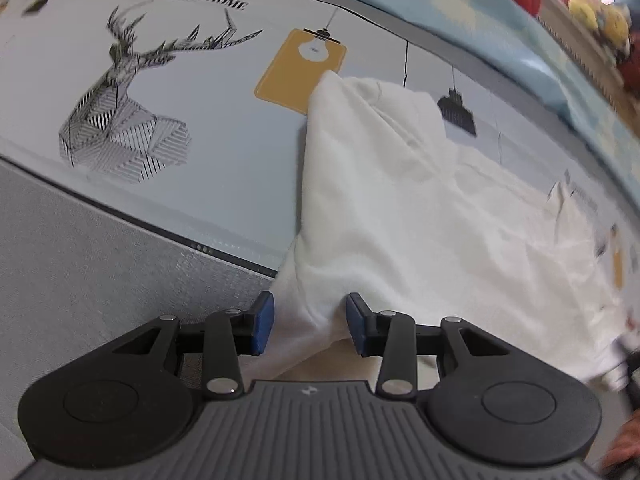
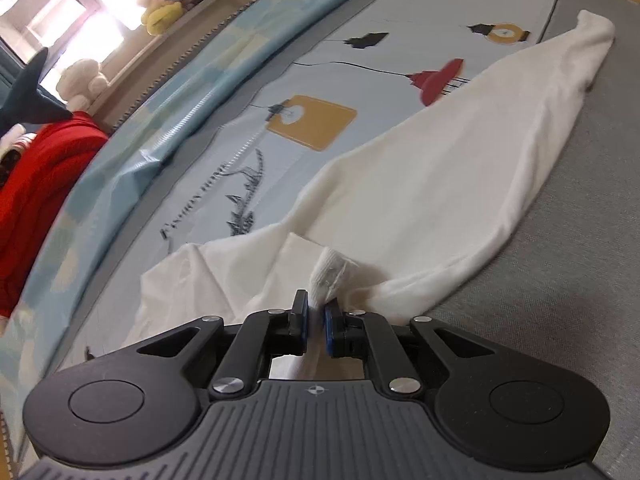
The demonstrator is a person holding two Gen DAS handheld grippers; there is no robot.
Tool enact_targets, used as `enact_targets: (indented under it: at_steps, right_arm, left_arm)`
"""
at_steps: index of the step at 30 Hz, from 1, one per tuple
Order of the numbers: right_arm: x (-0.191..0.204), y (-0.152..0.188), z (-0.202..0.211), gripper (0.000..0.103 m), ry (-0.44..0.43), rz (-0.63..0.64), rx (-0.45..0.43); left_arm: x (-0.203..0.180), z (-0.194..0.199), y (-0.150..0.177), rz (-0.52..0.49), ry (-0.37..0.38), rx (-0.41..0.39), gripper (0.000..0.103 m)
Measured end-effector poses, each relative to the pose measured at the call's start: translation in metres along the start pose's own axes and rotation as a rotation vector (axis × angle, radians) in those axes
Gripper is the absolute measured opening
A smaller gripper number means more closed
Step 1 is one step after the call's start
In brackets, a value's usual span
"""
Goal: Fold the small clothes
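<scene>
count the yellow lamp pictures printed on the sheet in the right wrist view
2. One yellow square lamp print sits left of the white garment; one round yellow lamp print lies farther back, near the garment's far tip. The garment may hide others.

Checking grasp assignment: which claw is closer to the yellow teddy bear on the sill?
Right. The right claw, shut on the white garment, has the yellow teddy bear ahead-left; the left claw doesn't see it clearly.

My left wrist view: sits behind left gripper (image 1: pixel 310 326), tilted steeply down, close over white garment (image 1: pixel 420 220) on printed bedsheet (image 1: pixel 224 152). My right wrist view: behind right gripper (image 2: pixel 316 320), angled lower across bed toward window (image 2: pixel 60 12), also close. Both share garment, sheet, yellow lamp print (image 1: pixel 298 70).
</scene>
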State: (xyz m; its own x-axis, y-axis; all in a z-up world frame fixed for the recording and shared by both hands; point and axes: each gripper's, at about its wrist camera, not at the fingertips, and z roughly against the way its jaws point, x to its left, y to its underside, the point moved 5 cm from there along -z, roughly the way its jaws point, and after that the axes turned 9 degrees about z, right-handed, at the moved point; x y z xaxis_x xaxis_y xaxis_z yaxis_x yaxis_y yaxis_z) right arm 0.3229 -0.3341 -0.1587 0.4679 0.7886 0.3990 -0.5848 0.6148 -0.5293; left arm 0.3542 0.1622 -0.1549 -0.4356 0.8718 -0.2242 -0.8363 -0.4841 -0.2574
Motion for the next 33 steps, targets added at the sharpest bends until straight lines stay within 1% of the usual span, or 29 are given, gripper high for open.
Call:
enact_targets:
  at_steps: [1, 2, 3, 4, 6, 7, 8, 9, 10, 11, 12, 13, 14, 15, 16, 17, 19, 21, 22, 23, 25, 27, 28, 30, 32, 33]
  right_arm:
    - [0.004, -0.002, 0.003, 0.004, -0.023, 0.007, -0.018]
    - [0.010, -0.006, 0.010, 0.004, -0.062, 0.014, -0.054]
    - [0.017, -0.010, 0.018, 0.004, -0.120, 0.016, -0.094]
    - [0.027, -0.016, 0.030, 0.004, -0.203, 0.025, -0.145]
    - [0.043, -0.024, 0.057, 0.004, -0.335, 0.056, -0.264]
    - [0.048, -0.027, 0.071, 0.004, -0.377, 0.072, -0.336]
    - [0.048, -0.028, 0.081, 0.004, -0.374, 0.081, -0.393]
    - [0.045, -0.028, 0.083, 0.004, -0.350, 0.076, -0.415]
    - [0.040, -0.026, 0.077, 0.004, -0.298, 0.062, -0.392]
    - [0.034, -0.022, 0.064, 0.004, -0.200, 0.064, -0.327]
    - [0.026, -0.015, 0.043, 0.004, -0.055, 0.096, -0.214]
    - [0.016, -0.007, 0.024, 0.004, 0.034, 0.103, -0.111]
    - [0.002, 0.002, 0.005, 0.004, 0.083, 0.063, 0.004]
    - [-0.010, 0.008, -0.004, 0.004, 0.101, 0.013, 0.065]
    - [-0.016, 0.009, -0.005, 0.004, 0.098, -0.018, 0.067]
    - [-0.015, 0.005, -0.002, 0.005, 0.091, -0.008, 0.055]
    - [-0.005, -0.003, 0.010, 0.008, 0.091, 0.048, -0.006]
    - [0.002, -0.007, 0.022, 0.010, 0.123, 0.077, -0.069]
    - [0.003, -0.010, 0.027, 0.010, 0.146, 0.083, -0.102]
    - [0.005, -0.012, 0.032, 0.010, 0.179, 0.092, -0.131]
    - [-0.002, -0.018, 0.040, 0.010, 0.271, 0.099, -0.184]
    - [-0.009, -0.019, 0.047, 0.011, 0.331, 0.088, -0.202]
    - [-0.014, -0.020, 0.049, 0.013, 0.343, 0.075, -0.208]
    - [-0.022, -0.022, 0.048, 0.013, 0.321, 0.053, -0.196]
    - [-0.024, -0.024, 0.044, 0.013, 0.289, 0.051, -0.171]
    - [-0.024, -0.025, 0.043, 0.013, 0.270, 0.053, -0.164]
  left_arm:
    - [0.000, 0.000, 0.001, -0.031, -0.026, -0.009, 0.025]
    - [0.000, 0.000, 0.002, -0.059, -0.039, -0.010, 0.004]
    - [0.000, 0.001, 0.002, -0.067, -0.032, -0.008, 0.003]
    - [0.002, 0.004, 0.001, -0.067, -0.029, -0.016, 0.003]
    - [0.003, 0.013, -0.003, -0.076, -0.038, -0.057, 0.003]
    - [0.004, 0.017, -0.005, -0.078, -0.039, -0.074, 0.003]
    - [0.005, 0.021, -0.007, -0.081, -0.036, -0.082, 0.003]
    - [0.004, 0.022, -0.007, -0.085, -0.031, -0.075, 0.003]
    - [0.004, 0.021, -0.007, -0.090, -0.030, -0.064, 0.003]
    - [0.005, 0.020, -0.006, -0.096, -0.033, -0.050, 0.003]
    - [0.005, 0.017, -0.005, -0.105, -0.041, -0.035, 0.003]
    - [0.005, 0.016, -0.004, -0.111, -0.053, -0.026, 0.003]
    - [0.007, 0.015, -0.004, -0.122, -0.078, -0.022, 0.003]
    - [0.007, 0.015, -0.006, -0.128, -0.086, -0.023, 0.003]
    - [0.008, 0.017, -0.009, -0.124, -0.080, -0.025, 0.003]
    - [0.010, 0.019, -0.013, -0.107, -0.062, -0.029, 0.004]
    - [0.012, 0.026, -0.023, -0.060, -0.016, -0.053, 0.006]
    - [0.016, 0.033, -0.033, -0.011, 0.031, -0.087, 0.014]
    - [0.018, 0.035, -0.038, 0.011, 0.053, -0.110, 0.019]
    - [0.019, 0.036, -0.043, 0.029, 0.073, -0.129, 0.021]
    - [0.023, 0.034, -0.050, 0.071, 0.111, -0.147, 0.021]
    - [0.023, 0.029, -0.058, 0.104, 0.158, -0.163, 0.023]
    - [0.023, 0.026, -0.060, 0.115, 0.174, -0.173, 0.027]
    - [0.022, 0.020, -0.065, 0.135, 0.186, -0.185, 0.030]
    - [0.019, 0.017, -0.071, 0.142, 0.217, -0.214, 0.038]
    - [0.018, 0.015, -0.073, 0.141, 0.225, -0.223, 0.039]
